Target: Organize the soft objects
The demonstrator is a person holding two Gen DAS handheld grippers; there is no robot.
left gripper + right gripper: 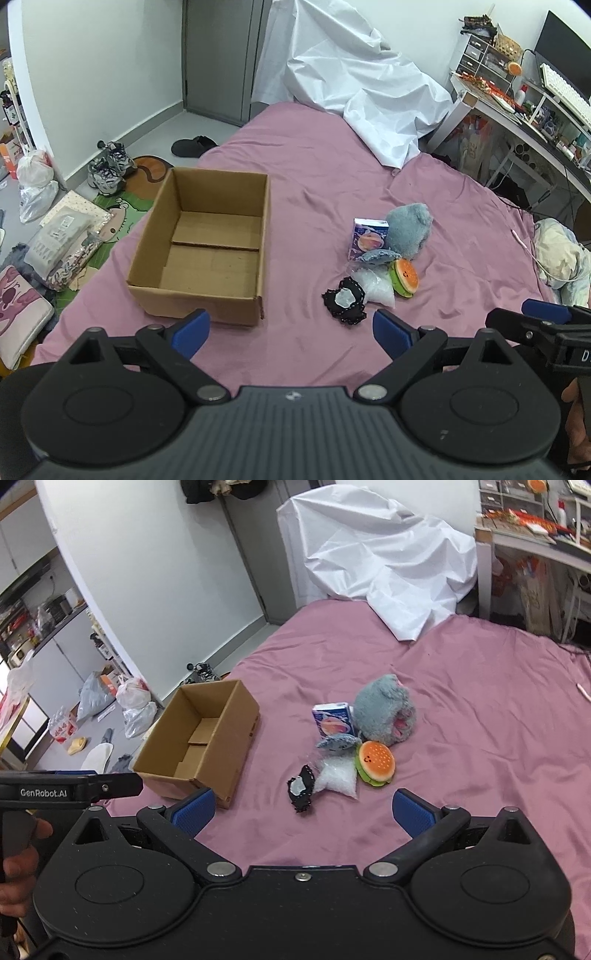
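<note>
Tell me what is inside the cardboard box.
The cardboard box holds nothing visible: only its bare floor flaps show. Its near wall hides the strip of floor just behind it in both views.

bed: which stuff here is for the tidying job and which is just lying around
For the job: box, open and empty; grey plush; burger plush; black lace piece; clear bag; carton.

Lying about: white sheet; sneakers; floor bags; desk.

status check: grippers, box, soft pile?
Left gripper and right gripper open, holding nothing. Cardboard box empty. Burger plush and grey plush piled on the bedsheet. Path unobstructed.
</note>
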